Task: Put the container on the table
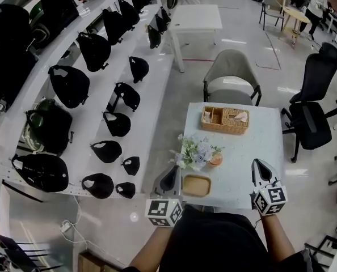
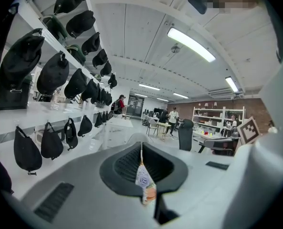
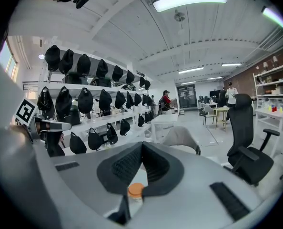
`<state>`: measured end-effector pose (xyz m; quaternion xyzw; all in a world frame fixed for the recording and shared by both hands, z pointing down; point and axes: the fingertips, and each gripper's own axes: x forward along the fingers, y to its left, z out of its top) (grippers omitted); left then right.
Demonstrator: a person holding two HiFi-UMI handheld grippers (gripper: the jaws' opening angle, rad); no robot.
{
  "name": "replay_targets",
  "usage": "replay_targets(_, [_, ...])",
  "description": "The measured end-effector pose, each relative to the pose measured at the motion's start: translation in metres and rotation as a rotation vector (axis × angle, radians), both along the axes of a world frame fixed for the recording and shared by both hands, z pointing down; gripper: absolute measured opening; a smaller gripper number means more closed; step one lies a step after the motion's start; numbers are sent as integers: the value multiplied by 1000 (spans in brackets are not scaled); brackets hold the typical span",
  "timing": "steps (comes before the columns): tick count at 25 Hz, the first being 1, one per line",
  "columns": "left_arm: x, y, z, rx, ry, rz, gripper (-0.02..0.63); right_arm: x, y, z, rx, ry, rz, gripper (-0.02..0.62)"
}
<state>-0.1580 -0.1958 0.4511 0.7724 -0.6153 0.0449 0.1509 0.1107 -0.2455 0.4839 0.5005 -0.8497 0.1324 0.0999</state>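
A wicker basket container (image 1: 225,119) with a tissue pack in it stands at the far side of the small white table (image 1: 259,152). A shallow wooden tray (image 1: 196,185) lies at the near edge, with a pot of pale flowers (image 1: 198,152) just behind it. My left gripper (image 1: 172,173) hovers at the table's near left corner, beside the tray, shut on nothing. My right gripper (image 1: 258,164) hangs over the near right part, also shut and empty. In the left gripper view the jaws (image 2: 141,149) meet, flowers (image 2: 144,180) showing below. In the right gripper view the jaws (image 3: 142,149) are together.
A grey chair (image 1: 231,75) stands behind the table and a black office chair (image 1: 313,115) to its right. Long white shelves (image 1: 151,95) with several black bags run along the left. Another white table (image 1: 196,18) stands farther back. People are at the room's far end.
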Motion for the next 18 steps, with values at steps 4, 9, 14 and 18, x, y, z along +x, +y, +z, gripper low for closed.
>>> replay_targets(4, [1,0,3,-10,1,0,15,3,2,1,4,-4,4,-2])
replay_targets(9, [3,0,5,-14,1,7,15,13,-1,-2,18,-4,14,-2])
replay_targets(14, [4,2,9,-23,14,15,15,14,1,-3,23,-5,25,-2])
replay_targets(18, [5,4,9,-30,34,23,14,9,-1,-6,28,-11,20,-2])
